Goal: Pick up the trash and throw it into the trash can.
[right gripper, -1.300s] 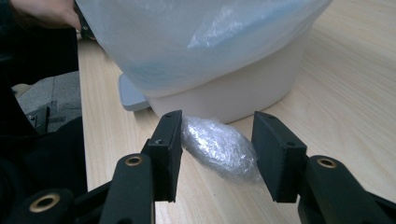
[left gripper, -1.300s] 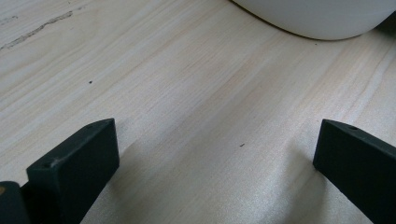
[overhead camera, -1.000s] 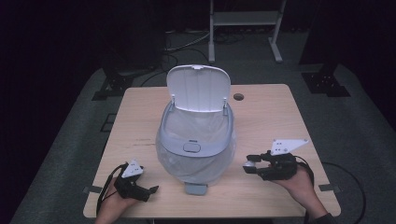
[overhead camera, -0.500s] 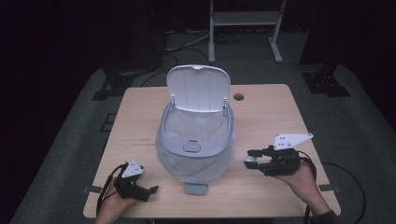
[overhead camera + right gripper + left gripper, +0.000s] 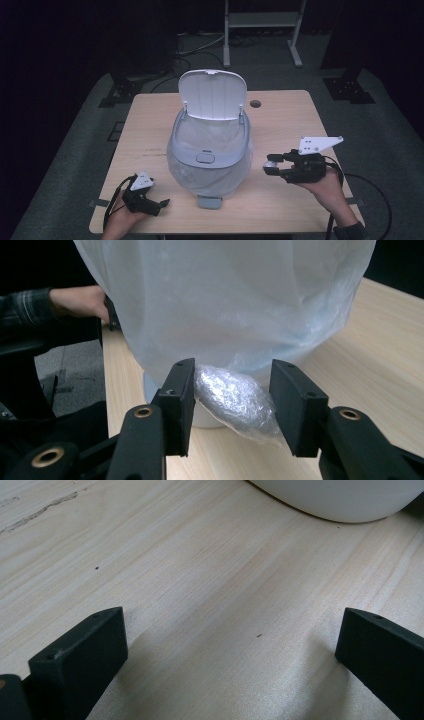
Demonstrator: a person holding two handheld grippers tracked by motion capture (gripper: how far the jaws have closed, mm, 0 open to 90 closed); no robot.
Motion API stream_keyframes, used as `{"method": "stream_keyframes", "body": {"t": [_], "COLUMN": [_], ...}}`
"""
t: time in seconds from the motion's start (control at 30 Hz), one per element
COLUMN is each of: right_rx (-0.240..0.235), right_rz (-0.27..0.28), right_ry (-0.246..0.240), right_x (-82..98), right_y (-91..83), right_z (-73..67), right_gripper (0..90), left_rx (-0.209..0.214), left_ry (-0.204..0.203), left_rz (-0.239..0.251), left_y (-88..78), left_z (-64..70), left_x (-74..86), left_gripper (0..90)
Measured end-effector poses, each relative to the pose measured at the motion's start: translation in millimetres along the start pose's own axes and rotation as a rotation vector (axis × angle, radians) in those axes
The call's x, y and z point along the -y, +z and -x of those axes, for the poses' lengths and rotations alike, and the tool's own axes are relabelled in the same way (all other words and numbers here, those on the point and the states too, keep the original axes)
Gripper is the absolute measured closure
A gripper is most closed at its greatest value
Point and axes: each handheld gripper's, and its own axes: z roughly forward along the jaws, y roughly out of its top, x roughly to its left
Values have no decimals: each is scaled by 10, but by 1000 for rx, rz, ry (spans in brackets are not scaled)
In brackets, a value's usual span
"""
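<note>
A pale grey bin (image 5: 210, 160) lined with a clear plastic bag (image 5: 225, 305) stands at the middle of the table, its lid (image 5: 212, 95) tipped up at the back. To the right of the bin my right gripper (image 5: 270, 165) is held above the table, shut on a crumpled silvery ball (image 5: 235, 400) that sits between its jaws close to the bag. My left gripper (image 5: 162, 204) lies on the table at the front left, open with bare wood between its jaws (image 5: 232, 630). The bin's rounded base (image 5: 340, 500) shows ahead of it.
The wooden table (image 5: 145, 130) has a cable hole (image 5: 255, 104) at its back right. A foot pedal (image 5: 209, 202) sticks out at the bin's front. A metal rack (image 5: 260, 22) and dark stands are on the floor behind.
My right gripper has risen a little with the silvery ball in it. The left gripper has stayed where it was.
</note>
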Motion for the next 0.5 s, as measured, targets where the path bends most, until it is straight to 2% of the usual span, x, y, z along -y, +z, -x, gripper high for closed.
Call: {"method": "stream_keyframes", "body": {"t": [0.5], "right_rx": [-11], "right_rz": [54], "right_ry": [-26], "right_x": [-306], "right_y": [-113], "right_z": [-57], "right_gripper": [533], "left_rx": [0], "left_ry": [0], "left_rz": [0], "left_y": [0], "left_z": [0], "left_x": [0], "left_gripper": [0]}}
